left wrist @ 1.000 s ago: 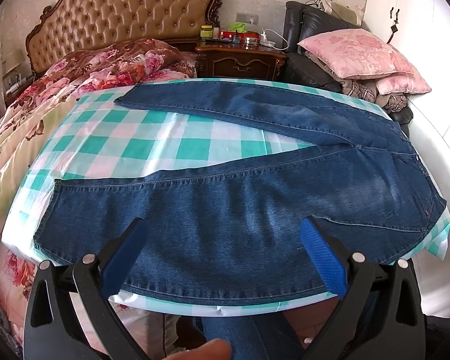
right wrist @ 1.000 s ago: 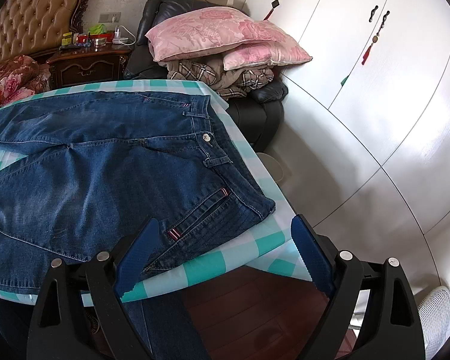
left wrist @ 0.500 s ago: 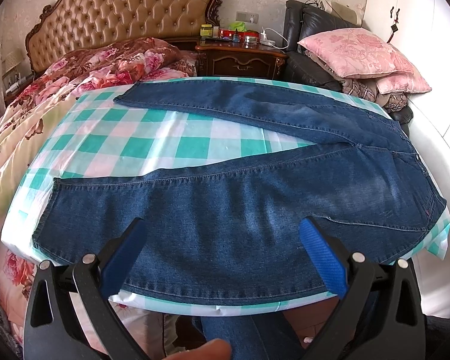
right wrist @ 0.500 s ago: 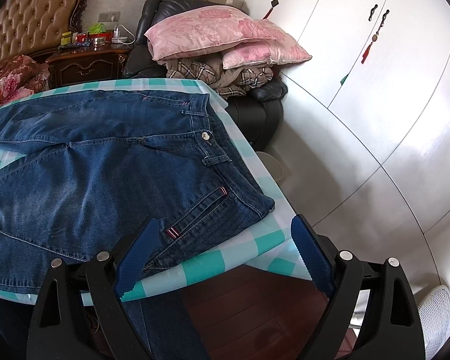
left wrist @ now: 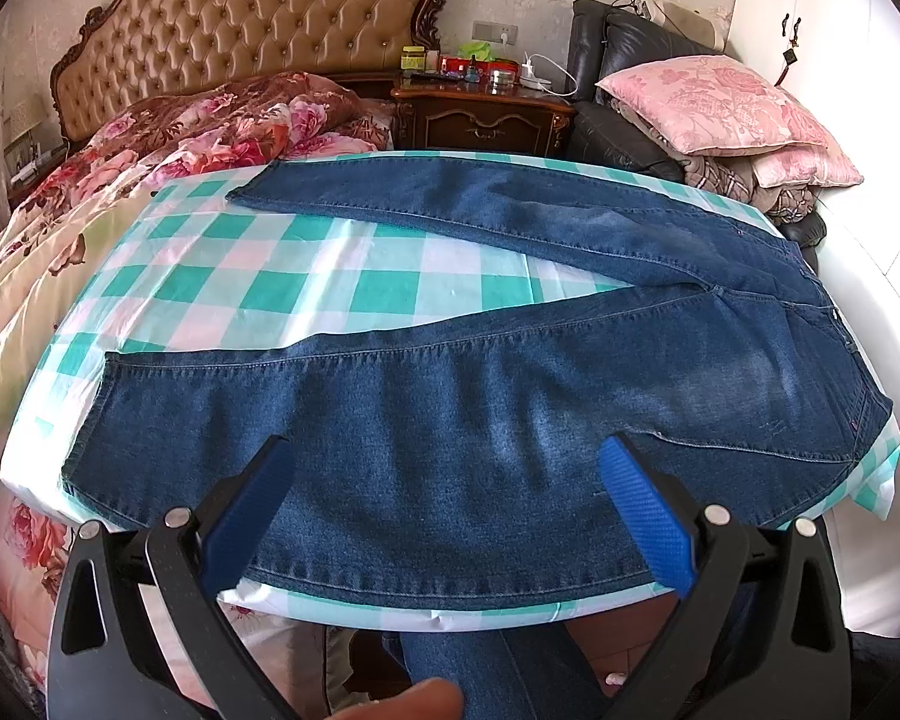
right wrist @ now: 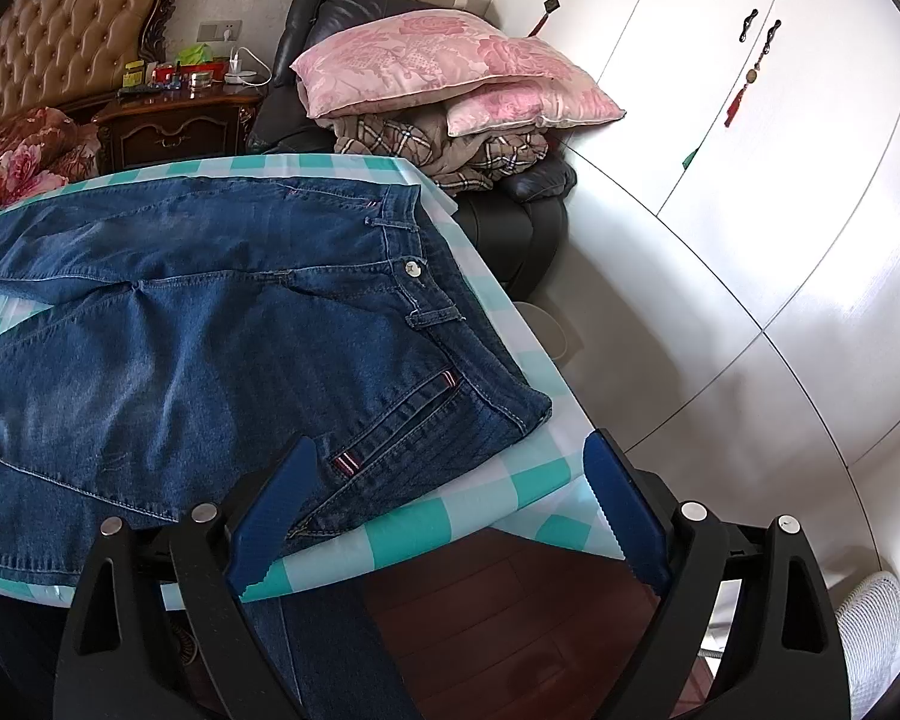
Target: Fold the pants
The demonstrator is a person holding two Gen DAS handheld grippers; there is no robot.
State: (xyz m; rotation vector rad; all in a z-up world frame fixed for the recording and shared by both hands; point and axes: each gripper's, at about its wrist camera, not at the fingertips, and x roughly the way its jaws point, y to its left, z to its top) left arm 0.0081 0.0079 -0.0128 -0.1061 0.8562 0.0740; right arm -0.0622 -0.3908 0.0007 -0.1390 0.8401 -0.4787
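Note:
Blue jeans (left wrist: 450, 408) lie spread flat on a table with a green-and-white check cloth (left wrist: 306, 276). Both legs run to the left and splay apart; the waist is at the right. In the right wrist view the waistband, button and front pocket of the jeans (right wrist: 210, 348) lie by the table's right corner. My left gripper (left wrist: 444, 480) hovers open over the near leg at the front edge, nothing between its blue pads. My right gripper (right wrist: 450, 468) hangs open above the waist's near corner and the cloth edge, also holding nothing.
A bed with a floral quilt (left wrist: 120, 180) and tufted headboard lies left of the table. A dark nightstand (left wrist: 486, 114) stands behind, with an armchair piled with pink pillows (right wrist: 438, 66) at the back right. White wardrobe doors (right wrist: 750, 180) fill the right side. A person's jeans-clad legs (left wrist: 480, 660) stand at the table's near edge.

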